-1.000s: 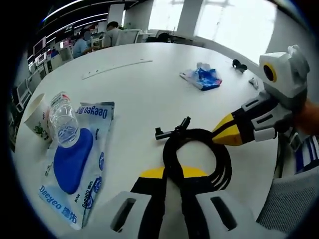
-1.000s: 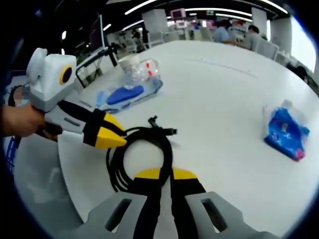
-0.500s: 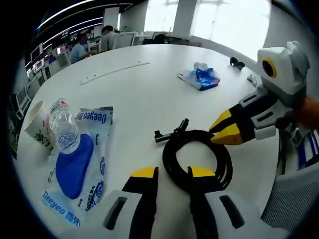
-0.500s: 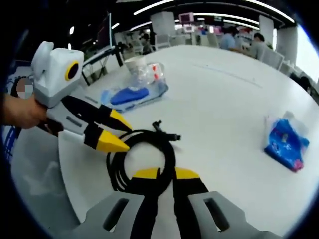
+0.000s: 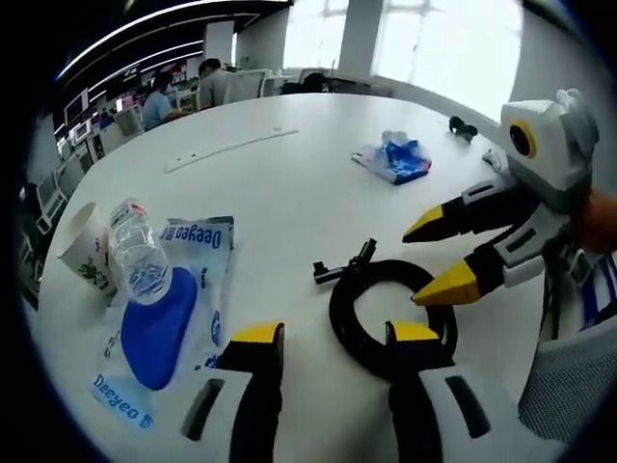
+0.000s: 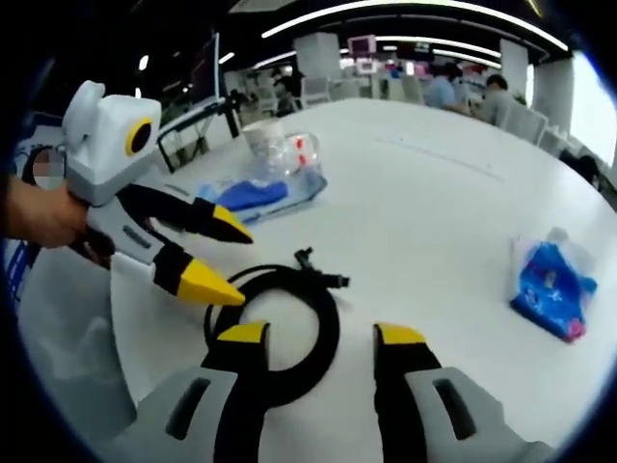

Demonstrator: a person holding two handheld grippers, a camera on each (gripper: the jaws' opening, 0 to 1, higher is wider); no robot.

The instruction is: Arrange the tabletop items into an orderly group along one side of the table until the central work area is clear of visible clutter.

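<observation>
- Between the two grippers, near the table edge, lies the coiled black cable (image 5: 390, 309), its plug ends sticking out on the far side. It rests flat on the white table (image 5: 280, 183), gripped by neither tool.
- The left gripper (image 5: 333, 336) stands wide, its yellow-tipped jaws straddling the near side of the coil without pinching it. The right gripper (image 6: 320, 334) is likewise spread wide over the coil's near rim.
- Off to the left gripper's left sit the blue Deeyeo packet (image 5: 164, 323), a clear plastic bottle (image 5: 137, 262) lying across its far end, and a paper cup (image 5: 82, 246) touching the bottle. That cluster already looks like the gathered group.
- Well beyond the cable, towards the right gripper's side, a crumpled blue-and-white packet (image 5: 393, 159) lies alone in the open middle. A small dark object (image 5: 463, 125) sits farther off; I cannot make out what it is.
- By my reckoning the job is partly done: the cable is coiled but not yet beside the group, and the far packet remains to be fetched.
- A second ago both tools were pinched shut on the coil; half a second ago the left had let go, and now the right has too.
</observation>
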